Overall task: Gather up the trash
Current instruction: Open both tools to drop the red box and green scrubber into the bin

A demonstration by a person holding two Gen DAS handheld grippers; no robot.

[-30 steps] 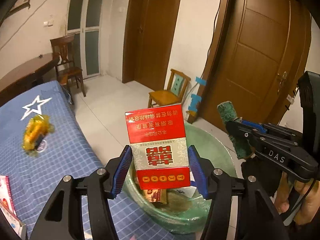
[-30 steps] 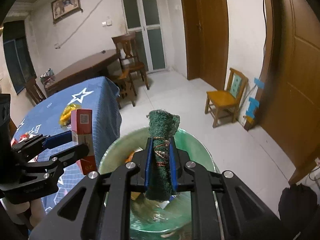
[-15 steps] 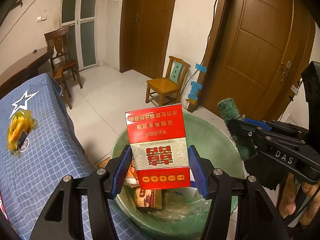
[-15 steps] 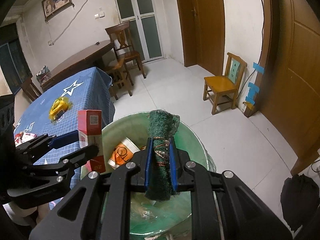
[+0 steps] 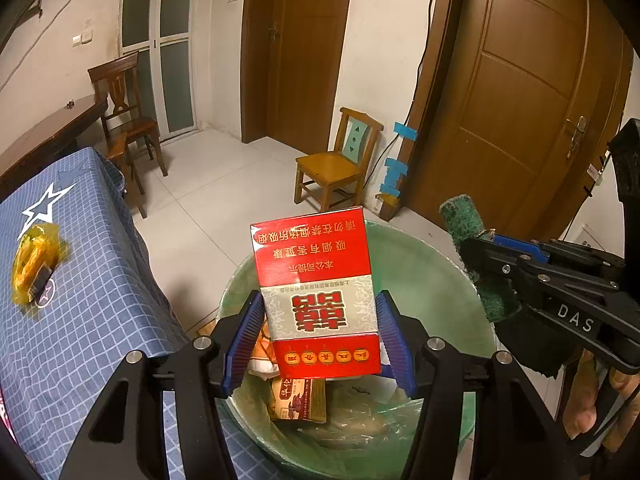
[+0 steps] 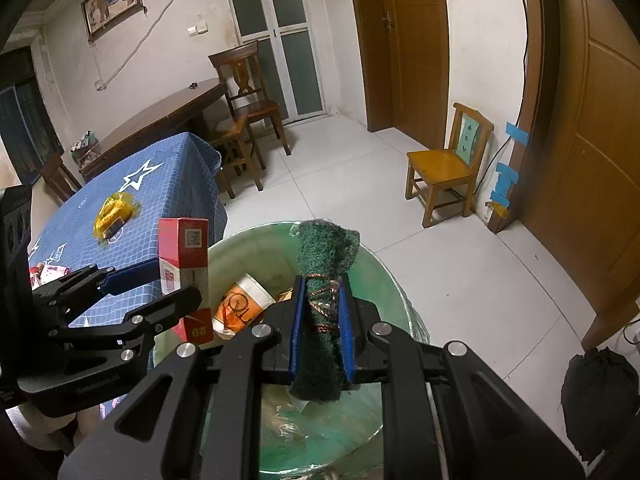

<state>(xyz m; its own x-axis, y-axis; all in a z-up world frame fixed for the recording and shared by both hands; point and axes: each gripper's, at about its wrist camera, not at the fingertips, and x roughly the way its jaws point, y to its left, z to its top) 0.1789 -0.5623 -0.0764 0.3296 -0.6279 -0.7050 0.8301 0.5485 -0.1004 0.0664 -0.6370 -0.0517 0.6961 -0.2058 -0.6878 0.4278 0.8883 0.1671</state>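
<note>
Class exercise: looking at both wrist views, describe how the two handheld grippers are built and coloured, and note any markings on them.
Both are matte black frames of angular linkage bars with cut-out openings, joined by round silver bolts. The left gripper and right gripper each carry ribbed blue pads on the inner faces of their jaws. White "DAS" lettering marks the side of the right one; the left one's side bears faint lettering too small to read.

A lived-in room of a home: white tiled floor (image 6: pixel 360 176), brown wooden doors (image 5: pixel 516 92), a small wooden chair (image 6: pixel 448 164) by the wall, a framed picture (image 6: pixel 112 2), and a table under a blue checked cloth (image 6: pixel 176 184).
</note>
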